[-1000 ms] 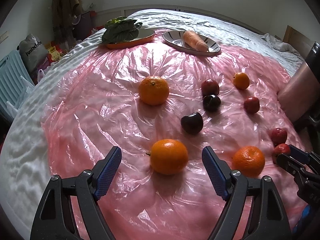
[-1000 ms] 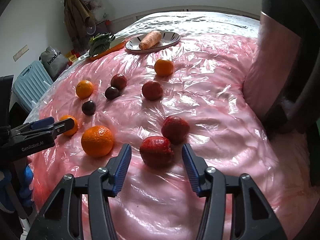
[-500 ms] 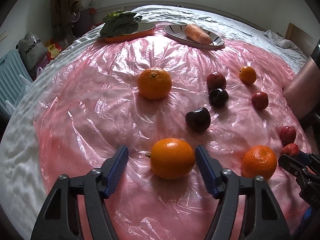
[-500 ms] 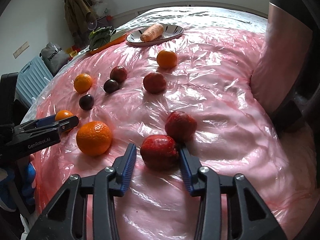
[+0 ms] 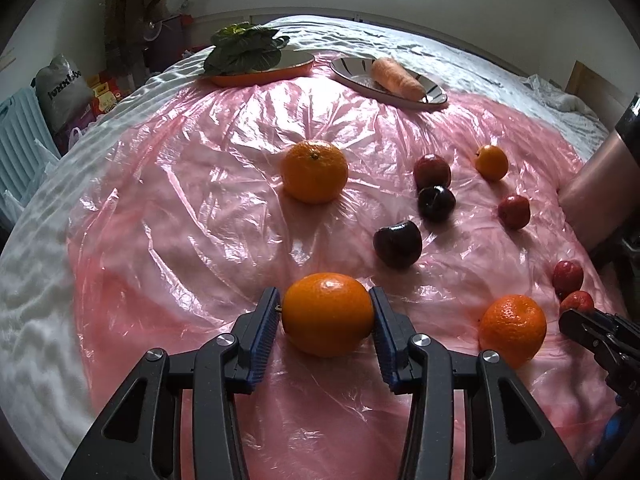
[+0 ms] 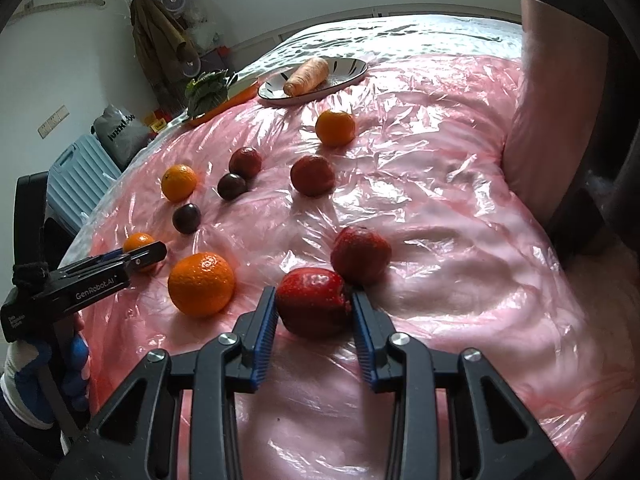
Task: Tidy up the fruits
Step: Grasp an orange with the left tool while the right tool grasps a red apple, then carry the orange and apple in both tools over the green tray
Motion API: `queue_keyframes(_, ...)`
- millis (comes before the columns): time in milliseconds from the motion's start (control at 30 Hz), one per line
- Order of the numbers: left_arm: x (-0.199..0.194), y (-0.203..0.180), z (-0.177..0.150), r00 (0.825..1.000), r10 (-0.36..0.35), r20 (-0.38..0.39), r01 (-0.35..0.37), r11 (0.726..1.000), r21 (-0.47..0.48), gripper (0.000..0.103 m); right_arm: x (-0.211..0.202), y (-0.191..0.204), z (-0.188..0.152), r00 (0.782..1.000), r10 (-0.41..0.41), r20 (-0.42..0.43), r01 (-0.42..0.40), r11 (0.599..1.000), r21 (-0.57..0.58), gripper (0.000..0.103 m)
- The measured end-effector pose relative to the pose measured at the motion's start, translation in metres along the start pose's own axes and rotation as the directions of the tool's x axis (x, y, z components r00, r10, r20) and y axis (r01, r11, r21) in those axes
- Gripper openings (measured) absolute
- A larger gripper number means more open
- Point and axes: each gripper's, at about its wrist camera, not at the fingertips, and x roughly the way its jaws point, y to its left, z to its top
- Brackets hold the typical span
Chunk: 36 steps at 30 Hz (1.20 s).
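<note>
An orange (image 5: 328,314) is pinched between the blue-padded fingers (image 5: 264,334) of the left gripper (image 5: 326,316), both pads pressed against its sides, near the front edge of the pink plastic sheet (image 5: 180,220) that is spread over the bed (image 5: 36,320). The fruit is taken across its widest part, presumably so that a round, smooth skin does not squirt out when it is raised. On the right, a red fruit (image 6: 314,306) is held the same way by the right gripper (image 6: 314,308), its fingers (image 6: 262,336) closed onto the two flanks; it is still seated on the sheet, touching a second red fruit (image 6: 362,254) behind it (a lift straight up would seem wise, to avoid rolling that neighbour). A second orange (image 6: 201,284) lies just beside the red fruit, between the two grippers. The remaining fruit is scattered further in: another orange (image 5: 315,171), dark plums (image 5: 398,243), and a small orange (image 5: 491,162) toward the far right. At the far edge of the sheet a striped plate (image 5: 352,72) with a carrot (image 5: 397,79) and an orange dish (image 5: 296,65) with leafy greens (image 5: 244,50) are set apart, likely so the vegetables are kept clear of the sorting.
</note>
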Motion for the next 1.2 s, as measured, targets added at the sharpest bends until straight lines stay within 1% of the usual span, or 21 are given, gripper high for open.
queue_keyframes(300,-0.019,0.013,-0.002,0.999,-0.014,0.035,0.015,0.999,-0.044,0.04,-0.013,-0.002,-0.002,0.999,0.032,0.026,-0.032,0.999,0.01,0.057)
queue_keyframes(567,-0.045,0.021,-0.005,0.998,-0.01,0.063,0.015,0.997,-0.073,0.04,-0.034,-0.003,-0.007,0.999,0.031,0.042,-0.031,1.0,0.006,0.057)
queue_keyframes(767,-0.067,0.017,-0.011,0.997,-0.008,0.075,0.013,0.997,-0.069,0.04,-0.05,-0.005,-0.011,0.998,0.025,0.05,-0.026,1.0,0.007,0.057)
queue_keyframes(1000,-0.096,-0.002,-0.019,0.996,-0.041,0.084,0.045,0.998,-0.043,0.04,-0.081,-0.012,-0.021,0.998,0.016,0.066,-0.016,1.0,-0.002,0.057)
queue_keyframes(1100,-0.109,-0.021,-0.024,0.994,-0.073,0.078,0.074,0.997,-0.014,0.04,-0.097,-0.022,-0.029,0.998,-0.001,0.067,0.001,1.0,-0.003,0.057)
queue_keyframes(1200,-0.123,-0.051,-0.029,0.991,-0.106,0.08,0.103,0.994,0.042,0.04,-0.116,-0.041,-0.036,0.997,-0.029,0.075,0.028,0.999,0.015,0.057)
